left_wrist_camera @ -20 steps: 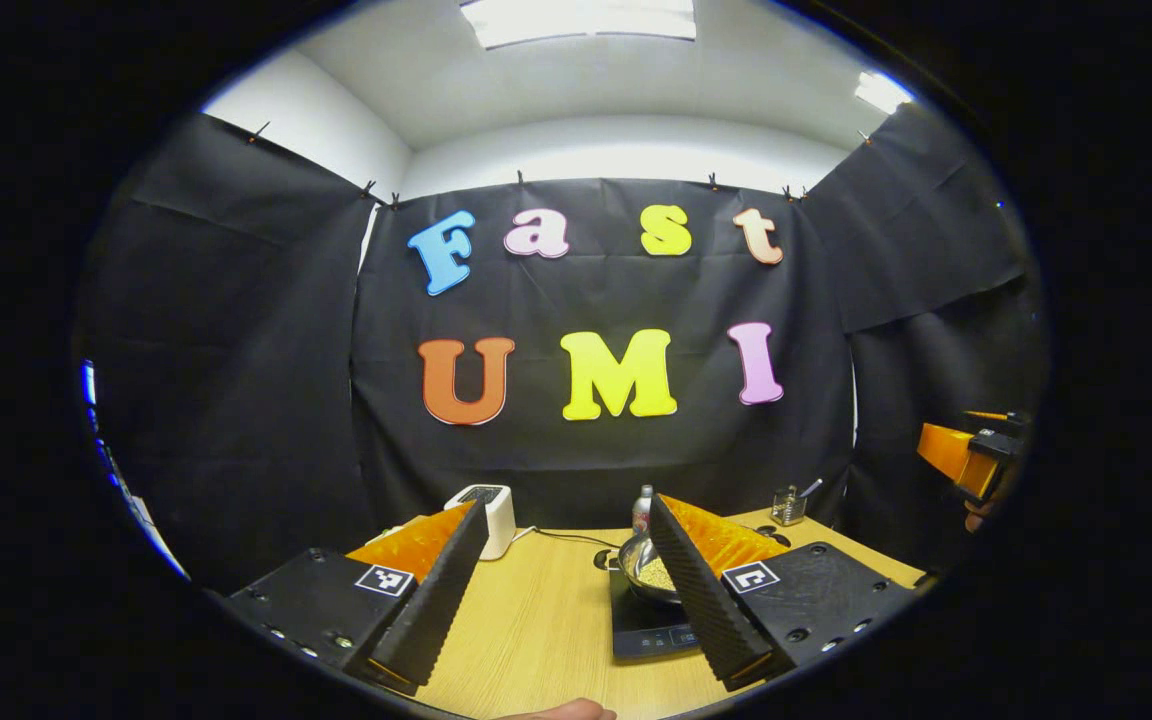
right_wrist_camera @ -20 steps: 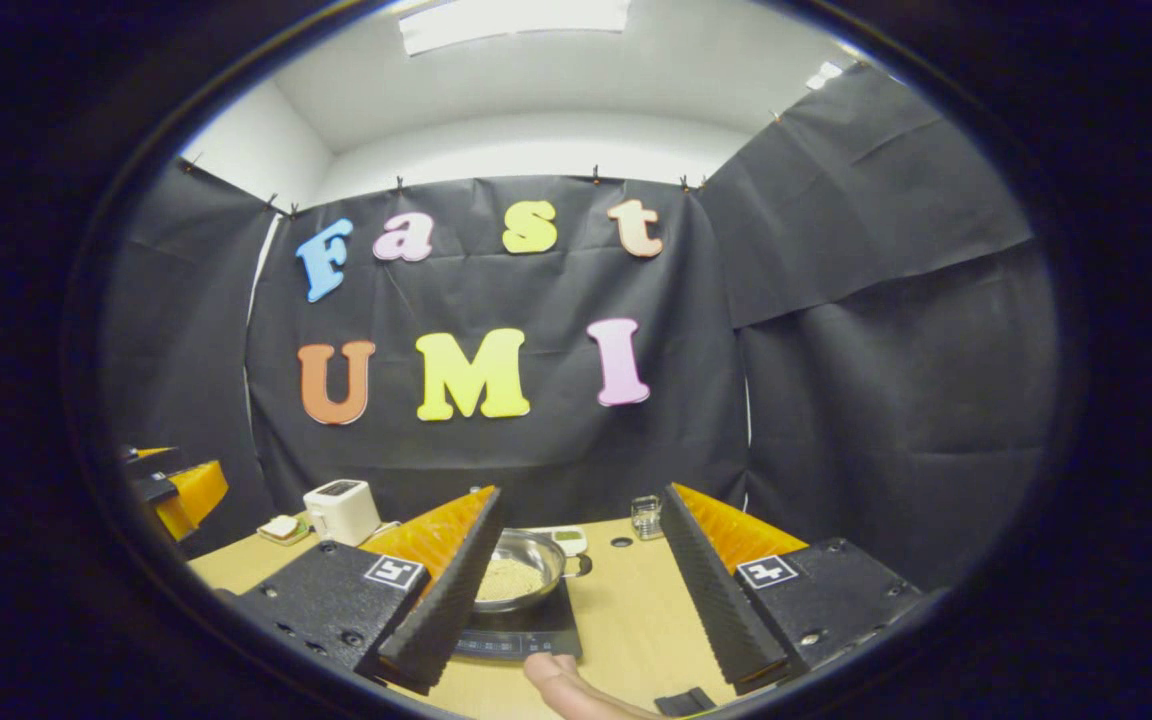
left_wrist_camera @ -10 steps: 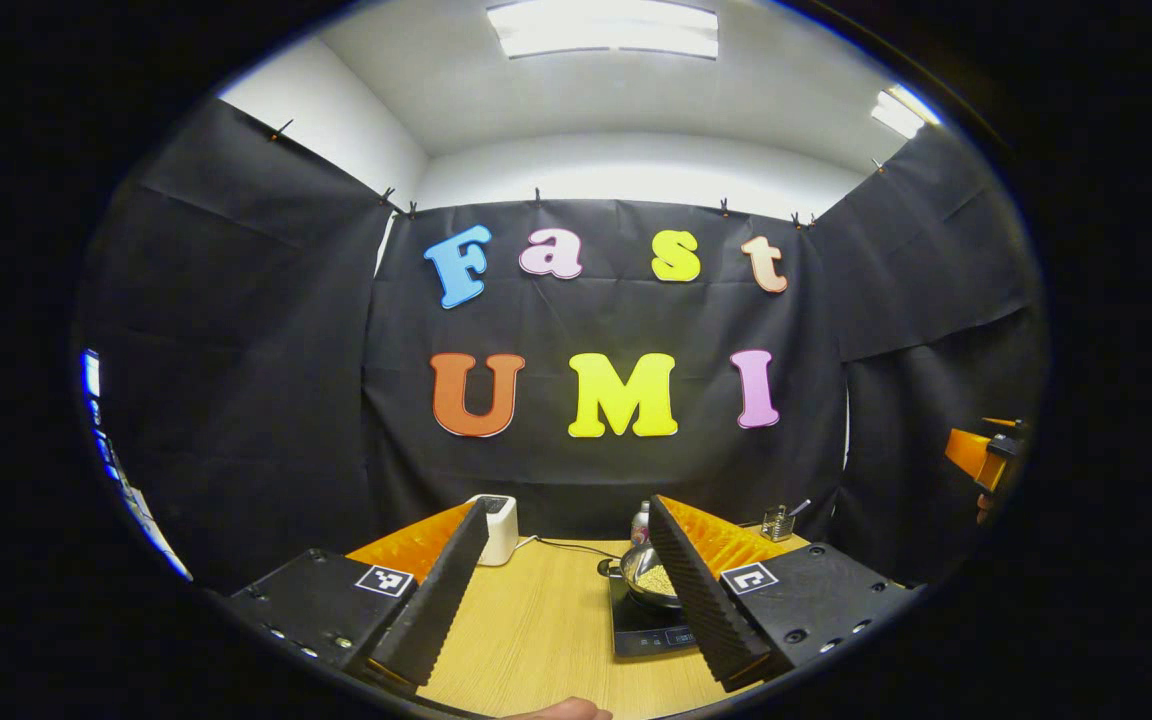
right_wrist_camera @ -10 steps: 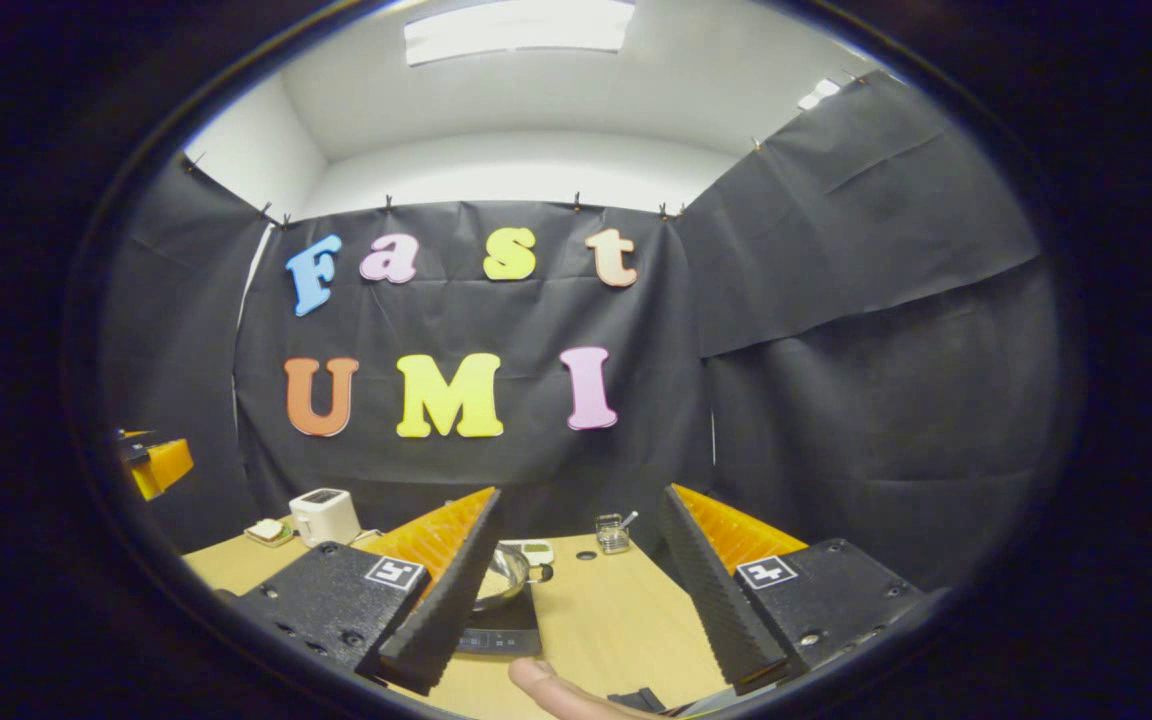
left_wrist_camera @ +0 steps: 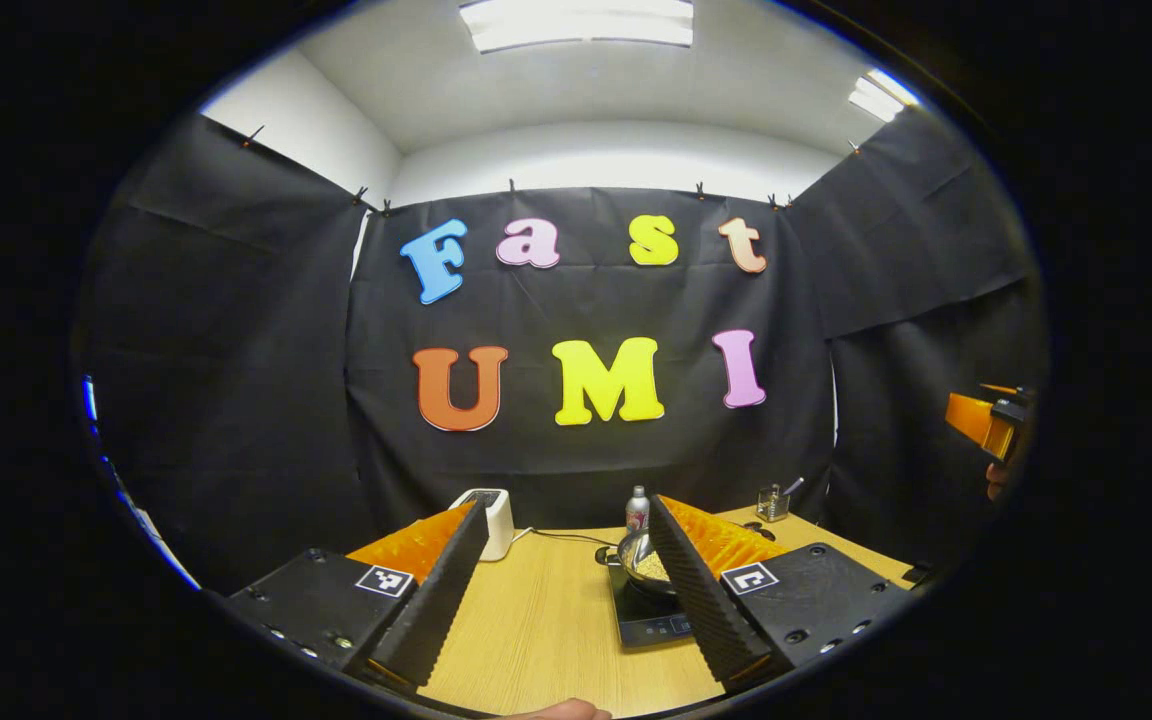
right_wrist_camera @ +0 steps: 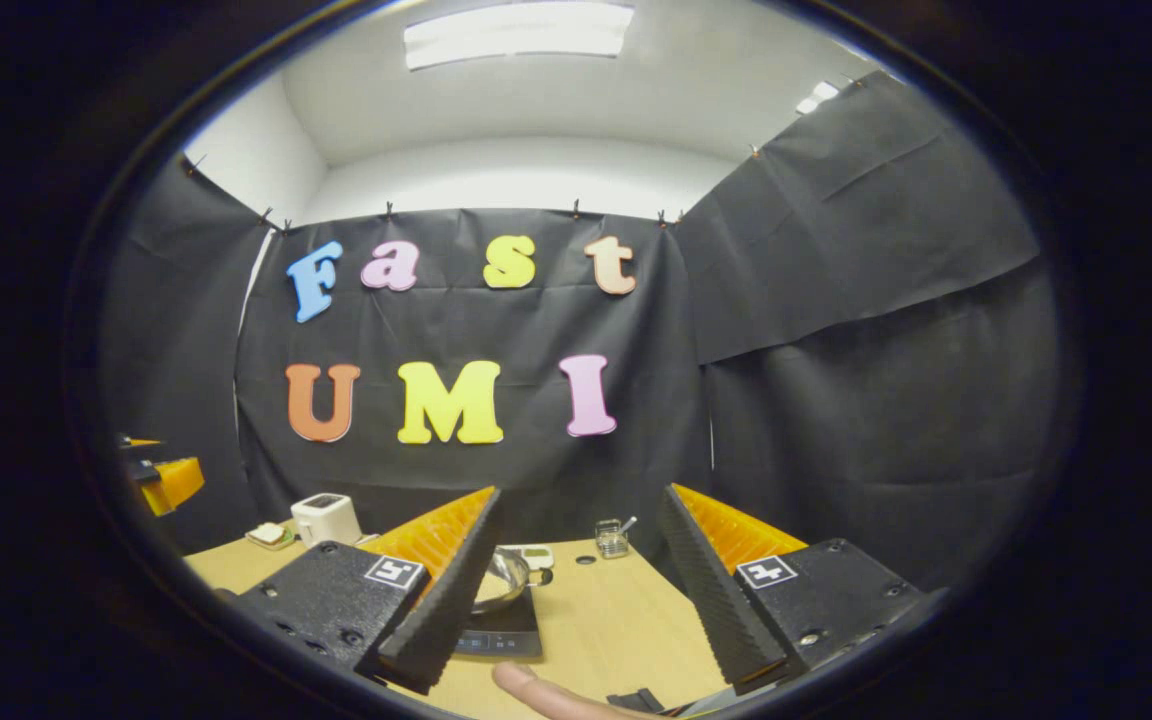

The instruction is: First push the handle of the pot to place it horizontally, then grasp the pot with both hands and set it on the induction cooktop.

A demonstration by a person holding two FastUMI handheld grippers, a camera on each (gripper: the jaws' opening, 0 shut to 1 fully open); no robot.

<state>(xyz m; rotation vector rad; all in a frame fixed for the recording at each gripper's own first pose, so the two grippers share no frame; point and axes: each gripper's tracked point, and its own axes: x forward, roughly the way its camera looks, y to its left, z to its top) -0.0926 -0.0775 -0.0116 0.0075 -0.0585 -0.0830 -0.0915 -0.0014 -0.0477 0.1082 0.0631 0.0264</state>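
Observation:
A steel pot (left_wrist_camera: 644,560) with pale grains inside sits on the black induction cooktop (left_wrist_camera: 651,619) on the wooden table (left_wrist_camera: 546,620). In the left gripper view my left gripper (left_wrist_camera: 568,585) is open, held above the table's near edge, and its right finger hides part of the pot. The right gripper view has the pot (right_wrist_camera: 502,585) and cooktop (right_wrist_camera: 504,632) partly behind the left finger of my open right gripper (right_wrist_camera: 576,588). Both grippers are well back from the pot with nothing between their fingers. The other gripper (left_wrist_camera: 986,422) is at the far right edge of the left gripper view.
A white toaster (left_wrist_camera: 492,520) stands at the back left, a bottle (left_wrist_camera: 637,509) behind the pot, and a small glass holder (left_wrist_camera: 772,501) at the back right. A plate with food (right_wrist_camera: 268,535) lies near the toaster (right_wrist_camera: 325,518). A fingertip (right_wrist_camera: 526,683) pokes in at the near edge.
Both grippers have drawn back and tilted slightly, so the pot and cooktop look smaller and farther away. Both stay open. The pot stays on the cooktop.

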